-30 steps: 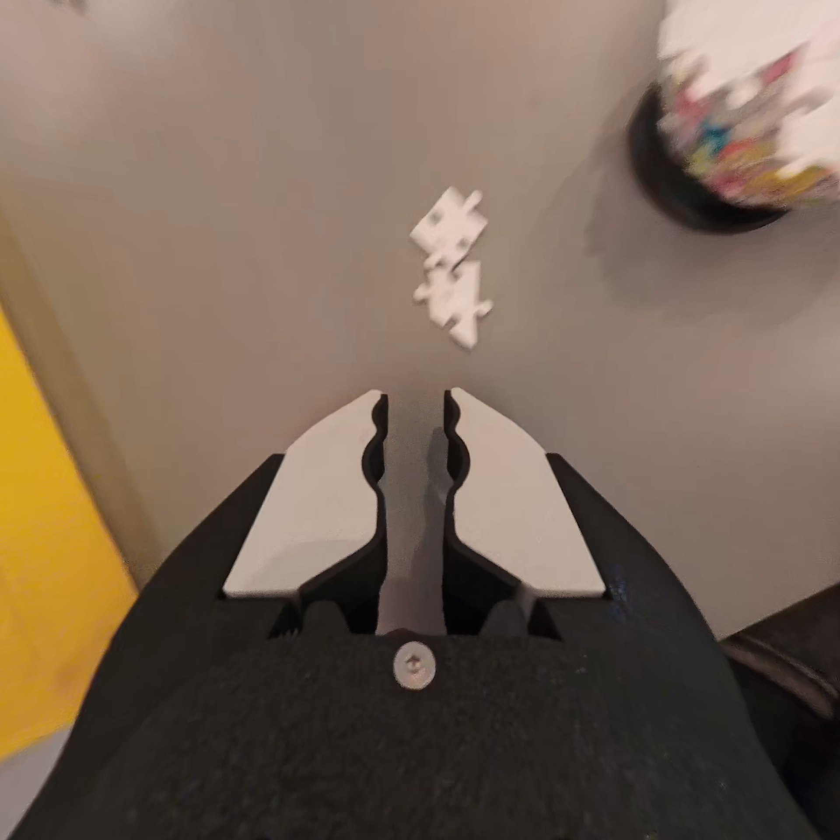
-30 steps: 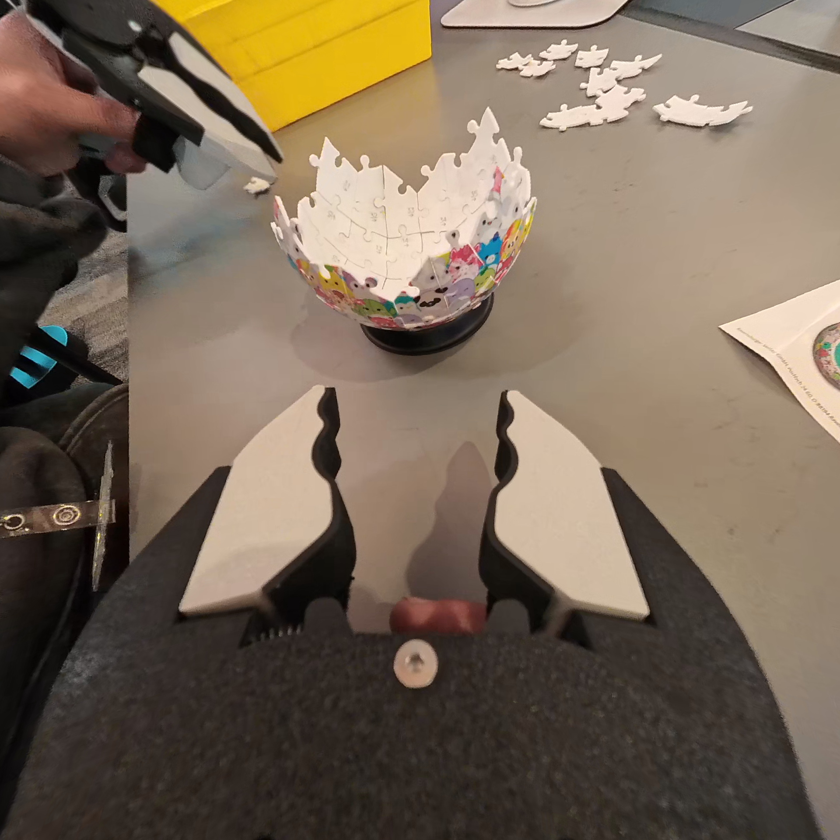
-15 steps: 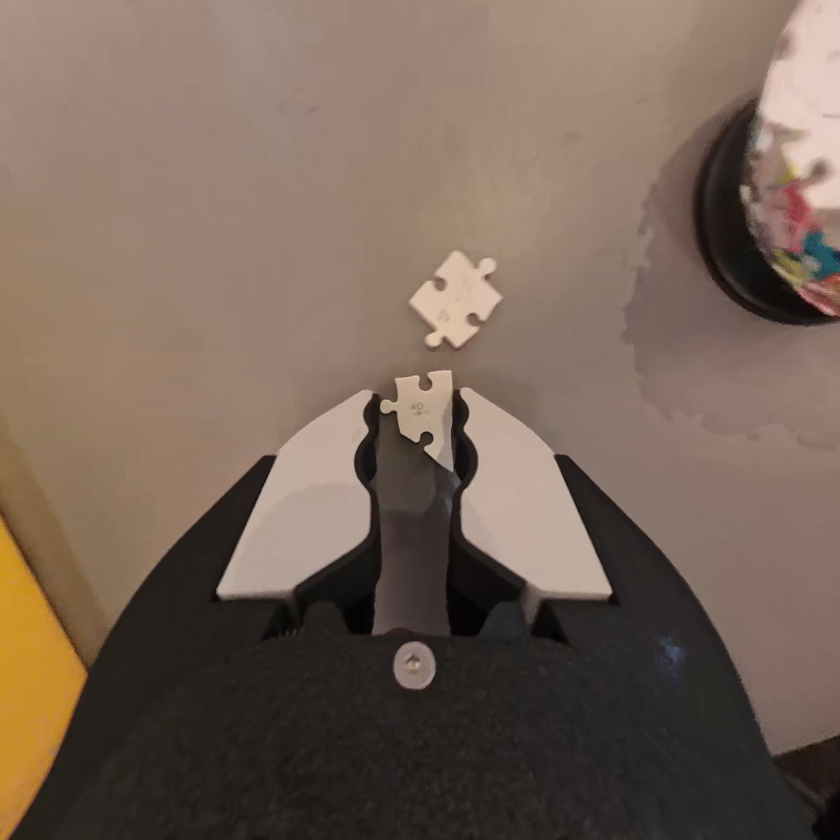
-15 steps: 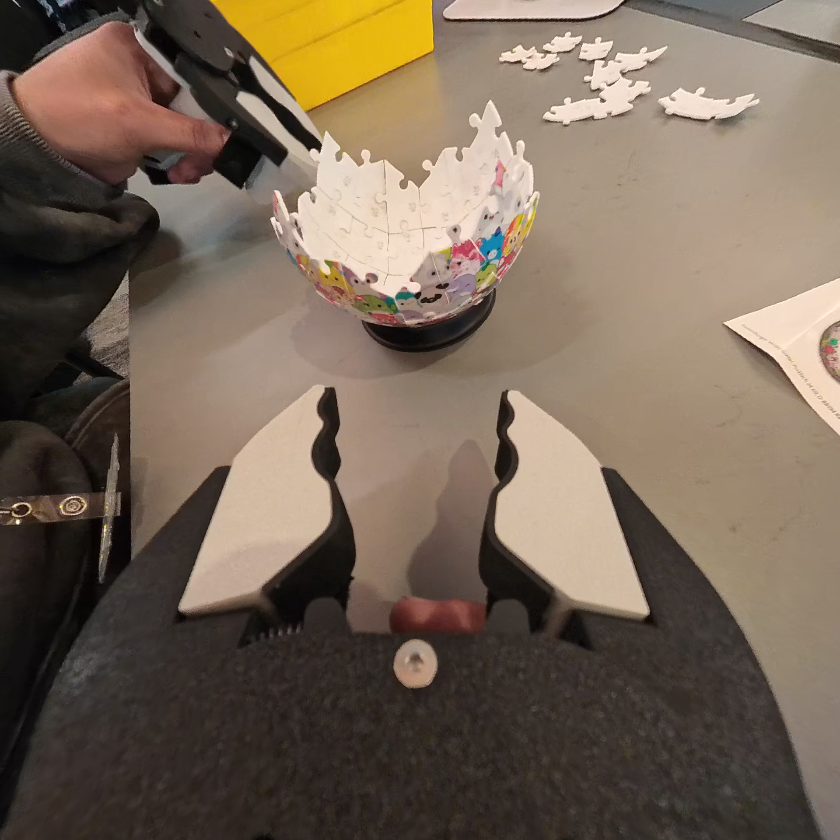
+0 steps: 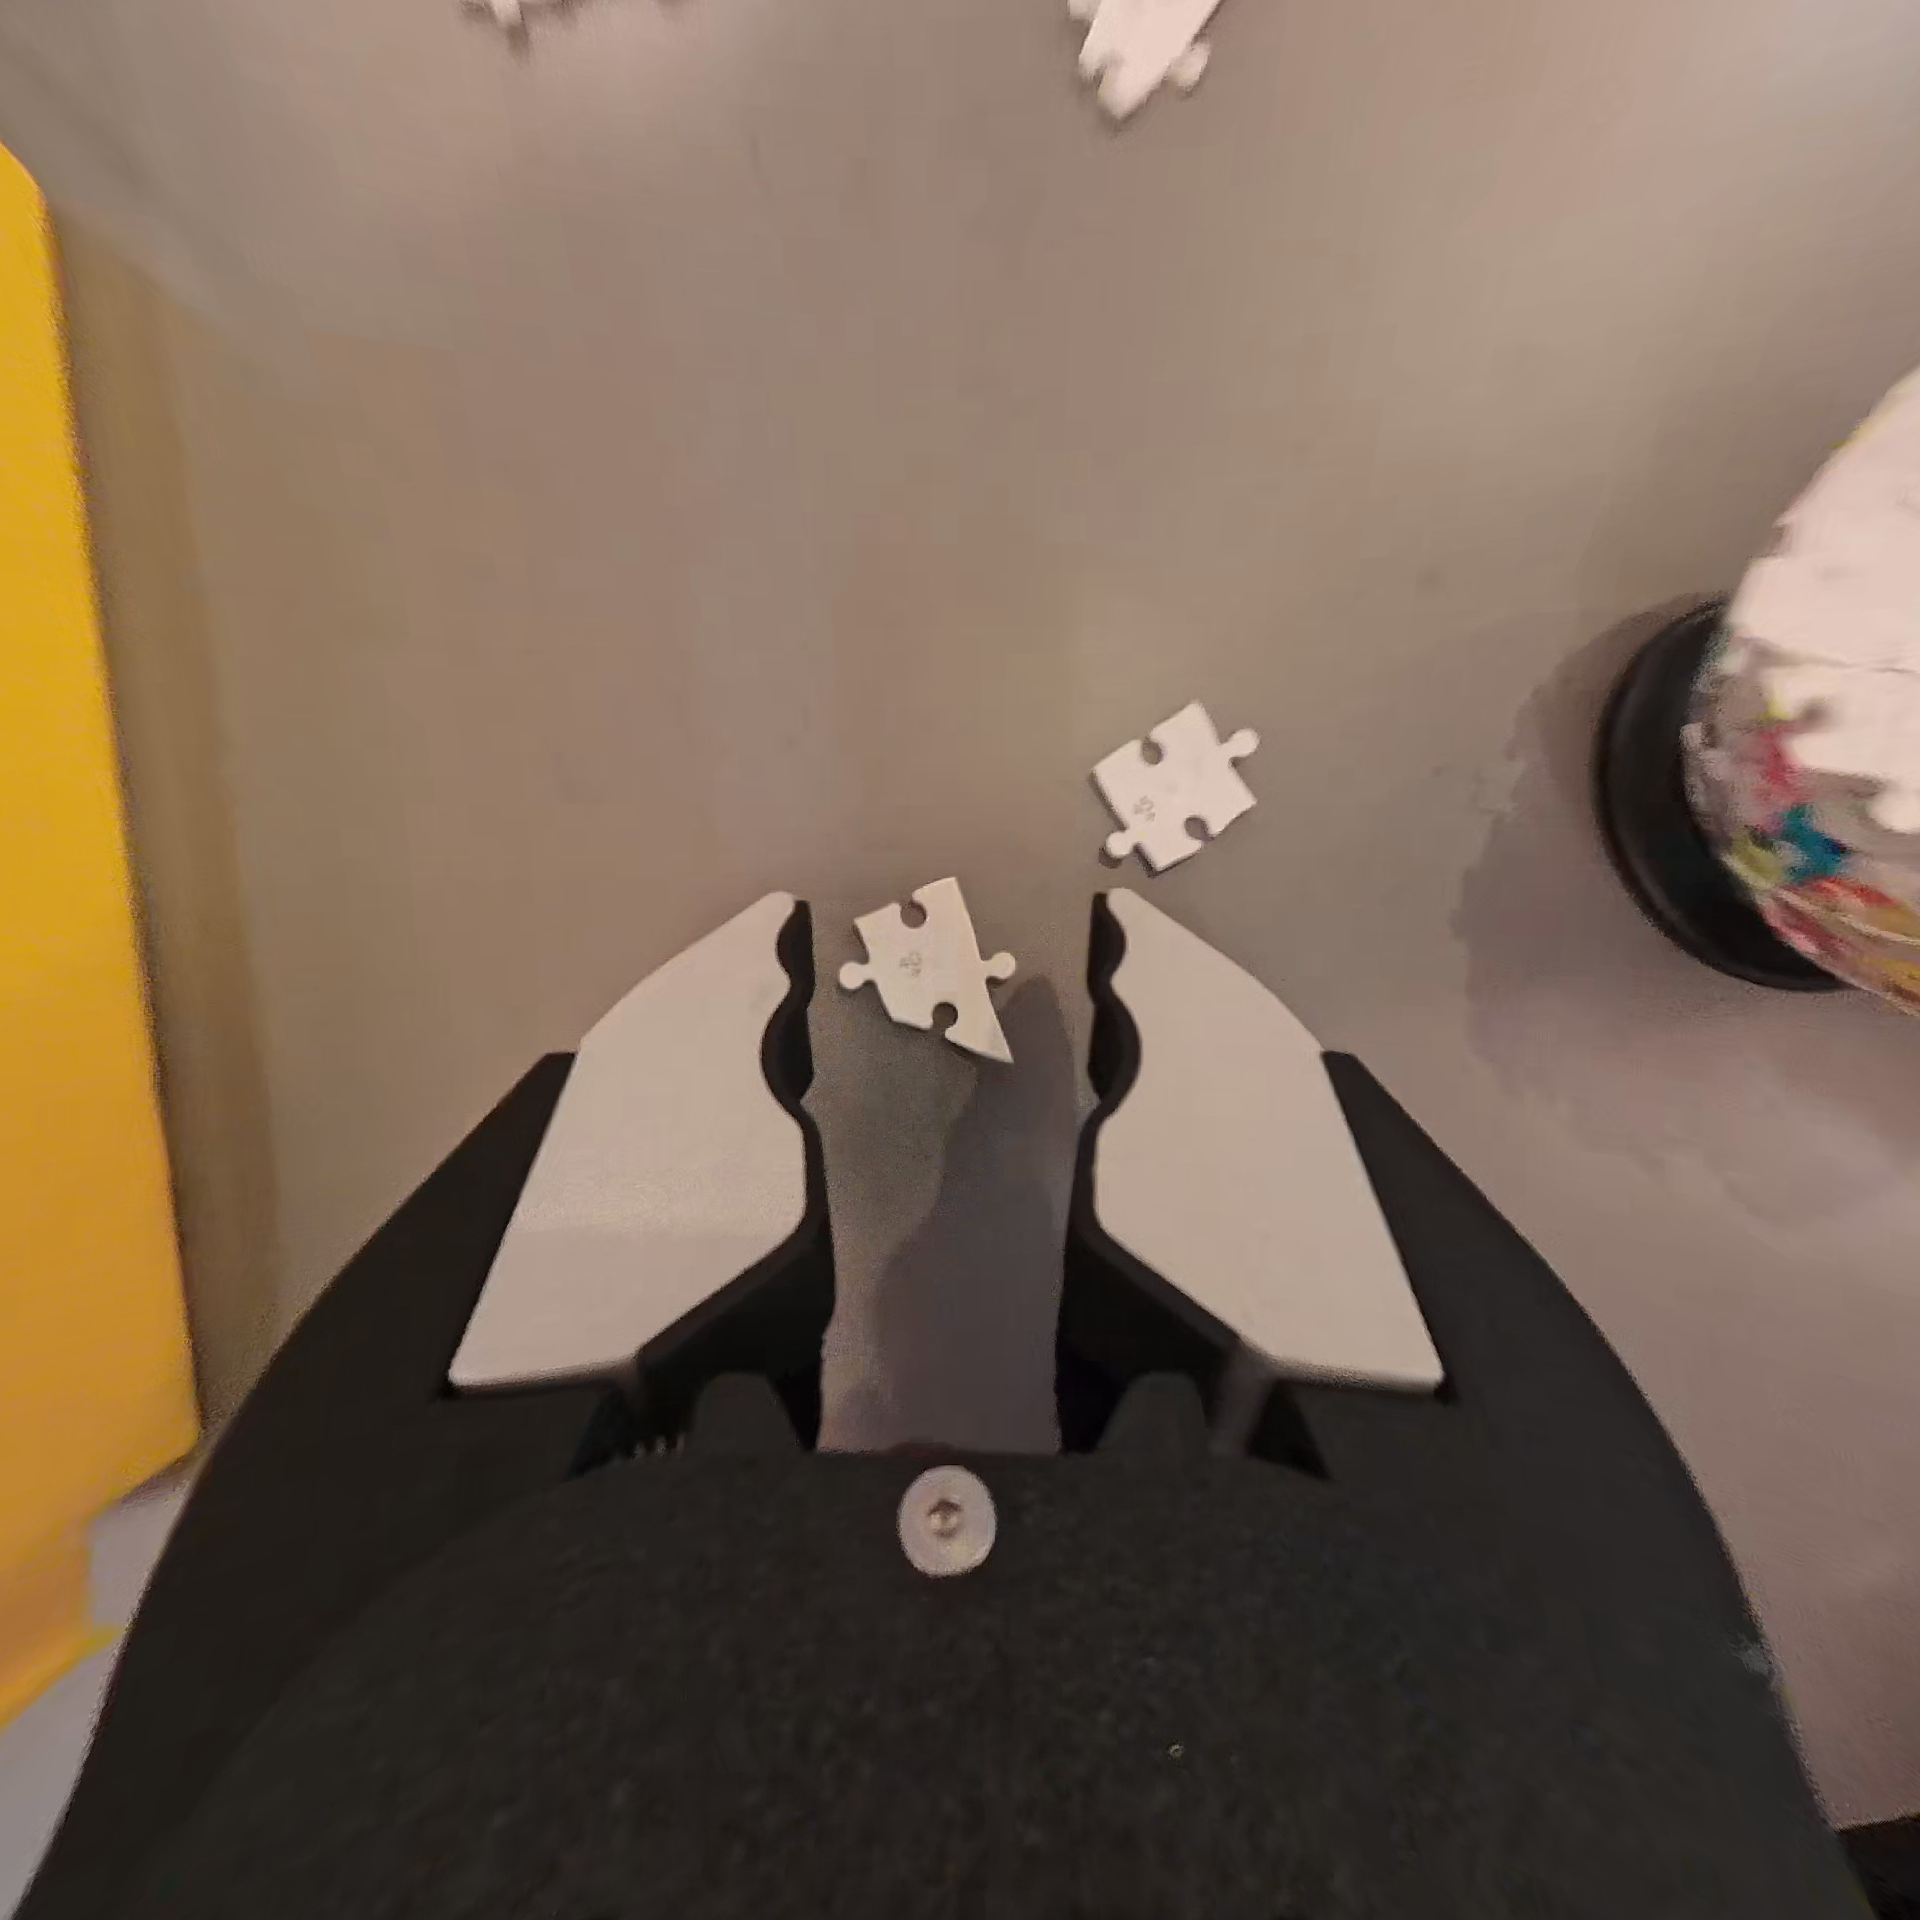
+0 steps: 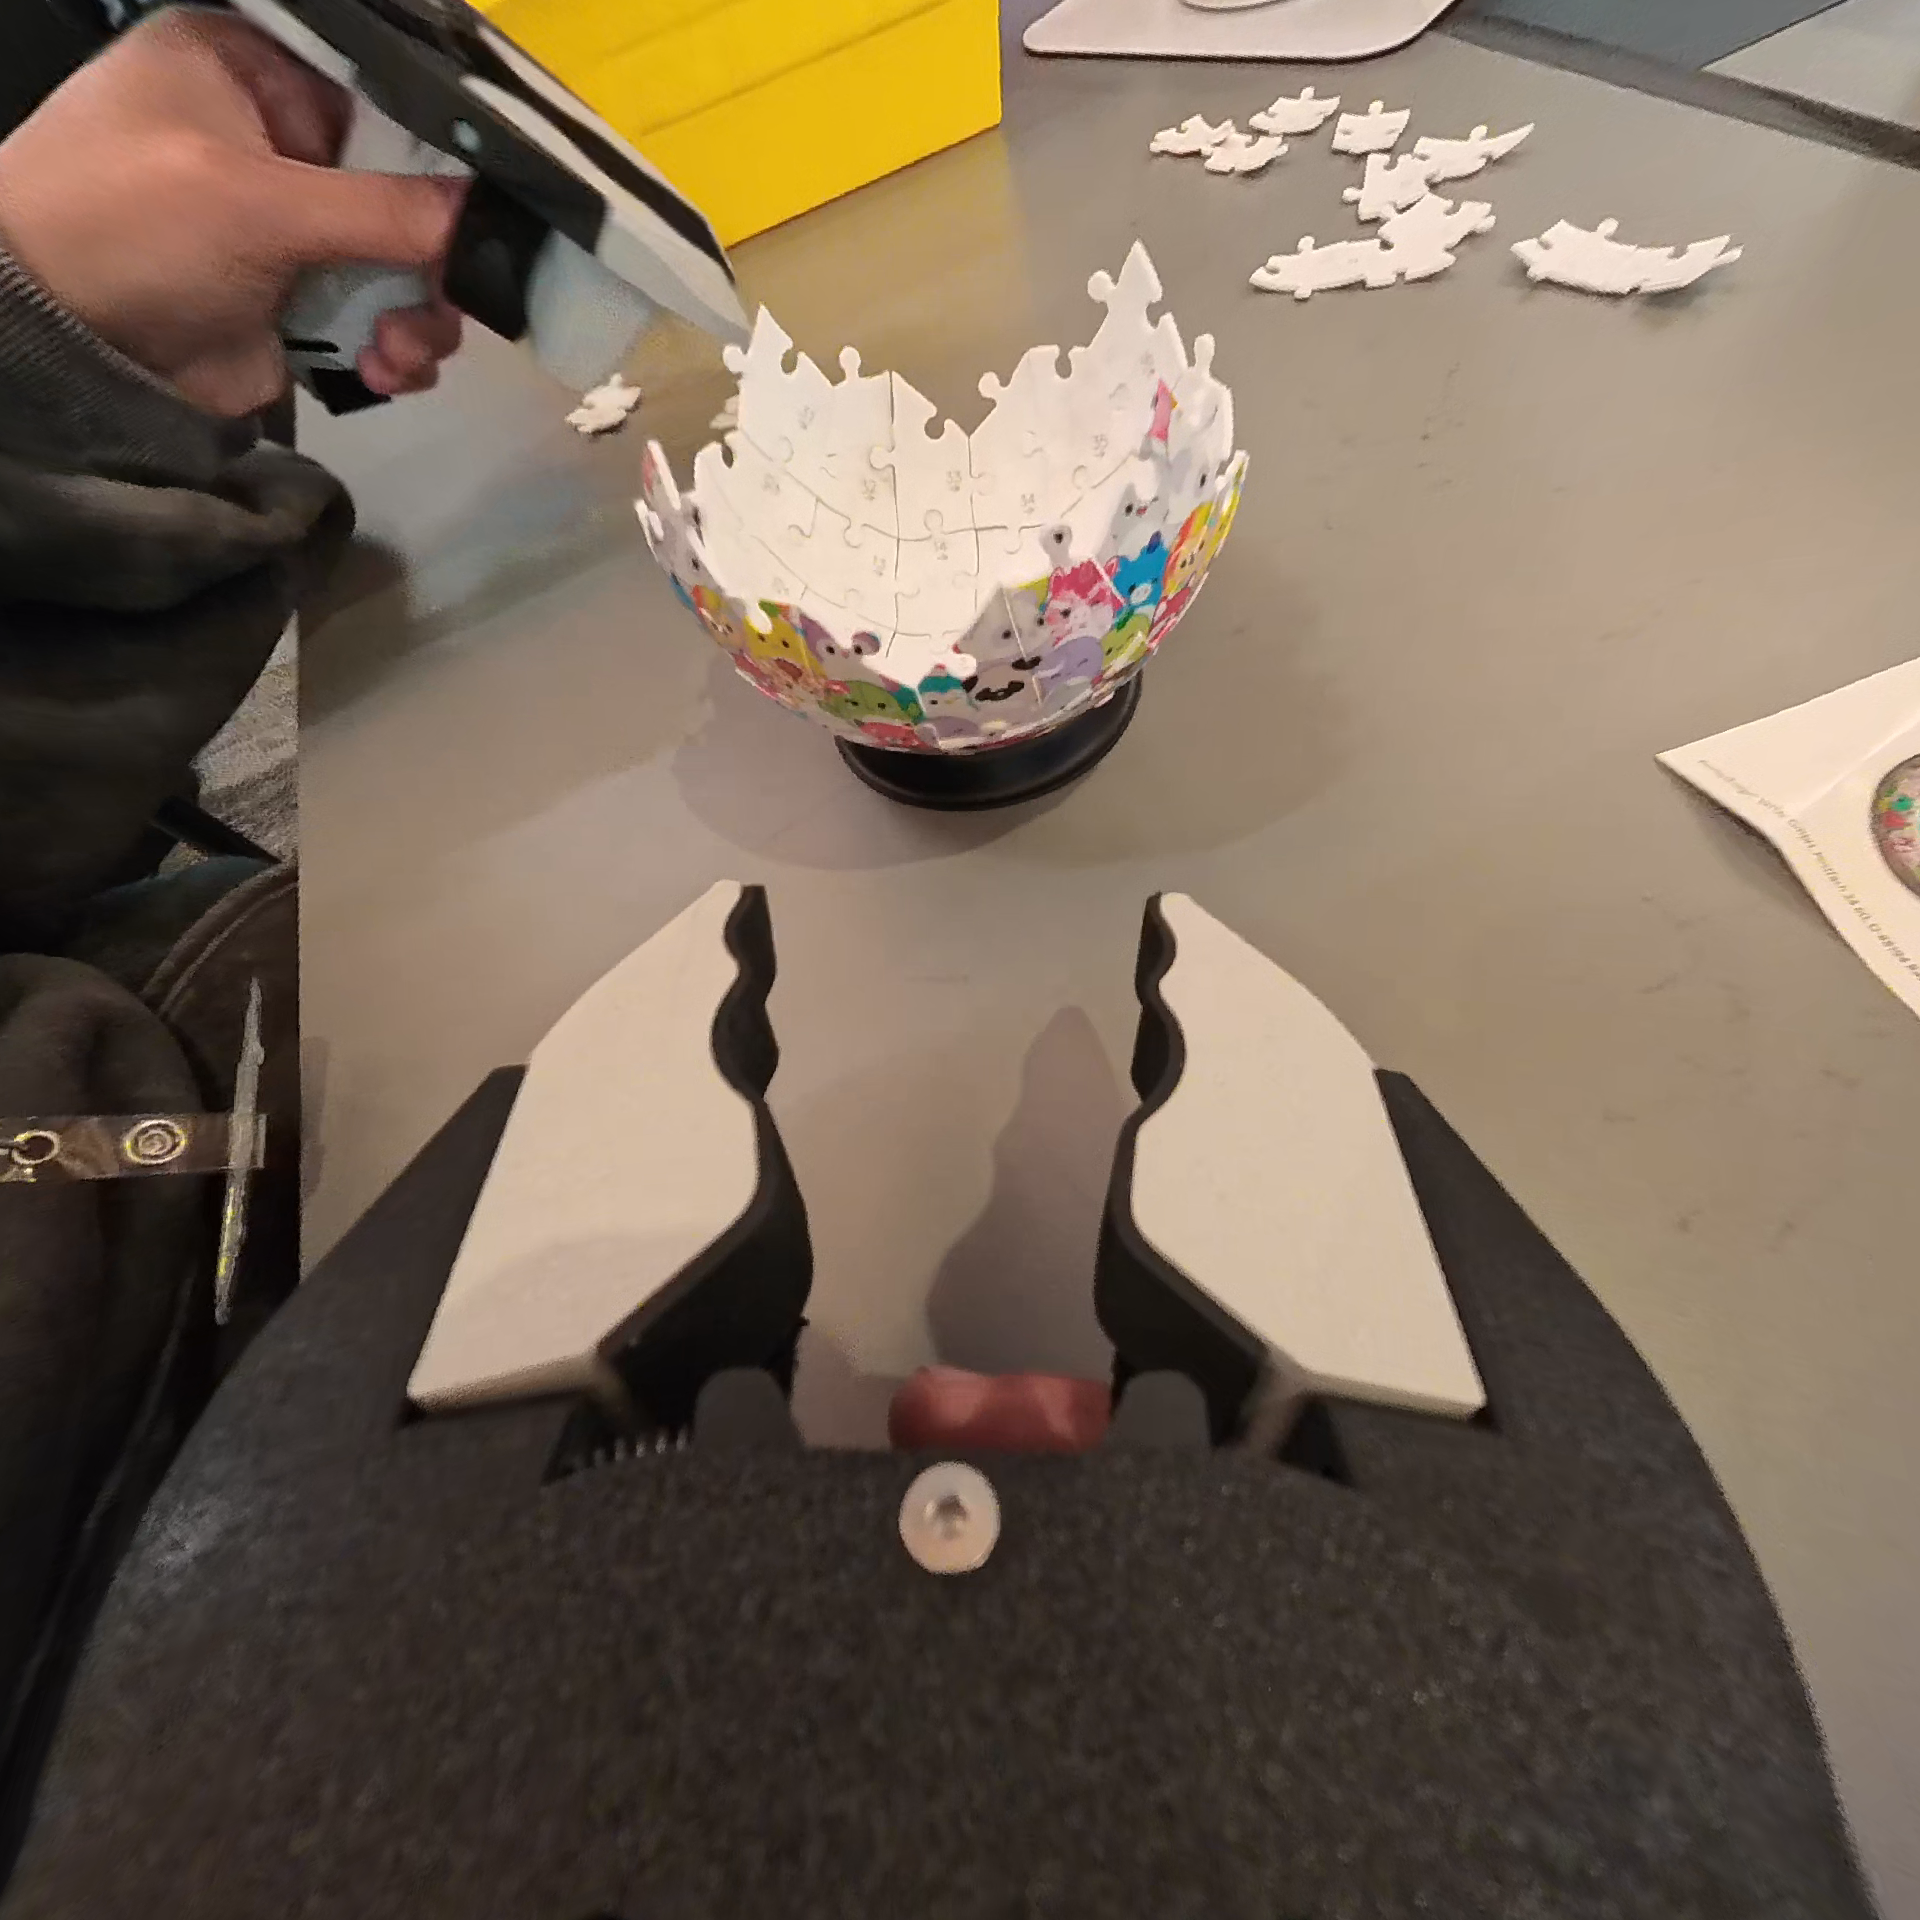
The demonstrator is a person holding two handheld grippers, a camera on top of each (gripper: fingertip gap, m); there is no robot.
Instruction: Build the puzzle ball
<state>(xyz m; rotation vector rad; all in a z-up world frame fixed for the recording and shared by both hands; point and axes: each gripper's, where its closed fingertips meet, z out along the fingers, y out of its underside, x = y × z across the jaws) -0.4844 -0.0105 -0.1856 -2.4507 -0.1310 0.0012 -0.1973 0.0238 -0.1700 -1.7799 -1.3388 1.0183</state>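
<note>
A: Where's the left hand-held gripper right now?

B: Over the grey worktop, fingers spread and holding nothing. A wedge piece lies blank side up between its tips, nearer the left finger. A squarer piece lies just past the right tip, apart from the wedge.

A: And the ball?

B: The ball is a half-built bowl on its black stand, ragged rim open at the top, well to the right of those two pieces. The right hand-held gripper hangs in front of it, released and empty.

A: What could go wrong?

B: The wedge lies flat, so I think closing on it may only push it along the worktop or flip it, not lift it. It also sits off-centre, so the left finger would likely meet it first and spin it.

A: Anything else?

B: From the right wrist view the left gripper's tip looks very close to the ball's tallest rim piece; whether it touches I can't tell. A knock there could pop pieces loose or tip the bowl off the stand. The yellow box and spare pieces seem out of harm's way.
</note>
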